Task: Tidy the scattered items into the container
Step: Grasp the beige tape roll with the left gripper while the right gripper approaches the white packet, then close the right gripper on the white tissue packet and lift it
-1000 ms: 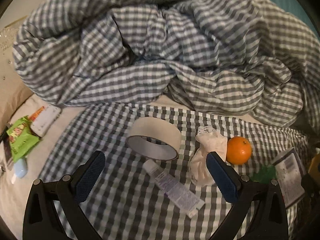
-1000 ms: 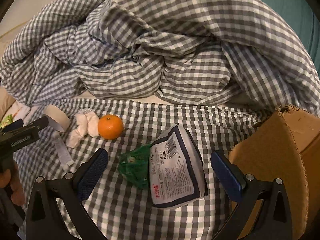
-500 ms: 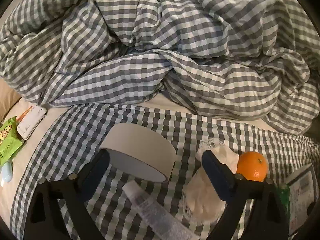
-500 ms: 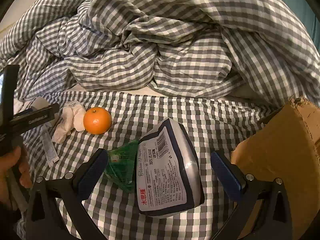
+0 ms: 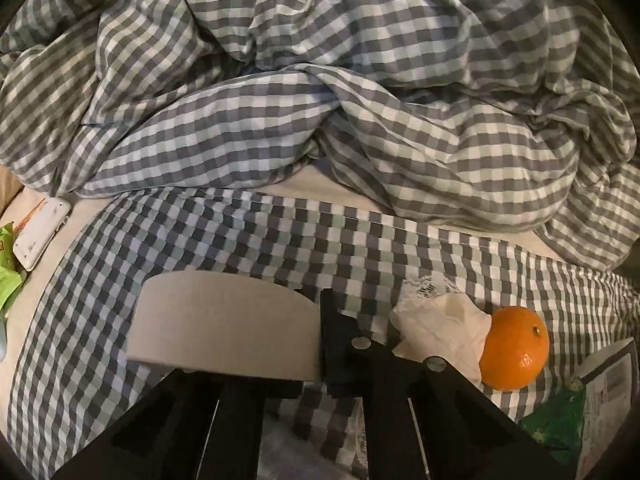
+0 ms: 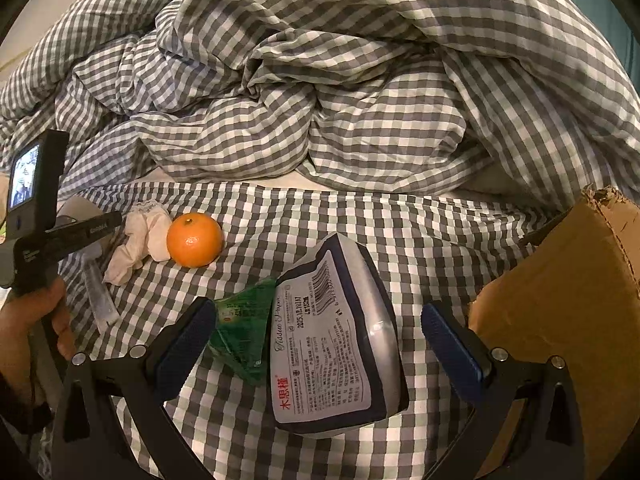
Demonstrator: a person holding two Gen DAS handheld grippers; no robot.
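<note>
My left gripper (image 5: 322, 320) is shut on the right wall of a beige tape roll (image 5: 224, 324) that lies on the checked sheet. Just to its right are a crumpled tissue (image 5: 440, 332) and an orange (image 5: 514, 348). In the right wrist view my right gripper (image 6: 316, 344) hangs open over a tissue pack (image 6: 332, 344), with a green packet (image 6: 240, 332) by its left finger. The cardboard box (image 6: 560, 300) stands at the right edge. That view also shows the orange (image 6: 195, 239), the tissue (image 6: 140, 240), a small tube (image 6: 98, 292) and a hand (image 6: 28, 320) holding the left gripper.
A bunched checked duvet (image 5: 320, 80) fills the space behind the items. At the far left, off the checked sheet, lie a white flat device (image 5: 40, 232) and a green snack packet (image 5: 8, 272).
The left gripper has come forward and down onto the tape roll, and its jaws have closed from wide open onto the roll's wall. The right gripper has barely shifted.
</note>
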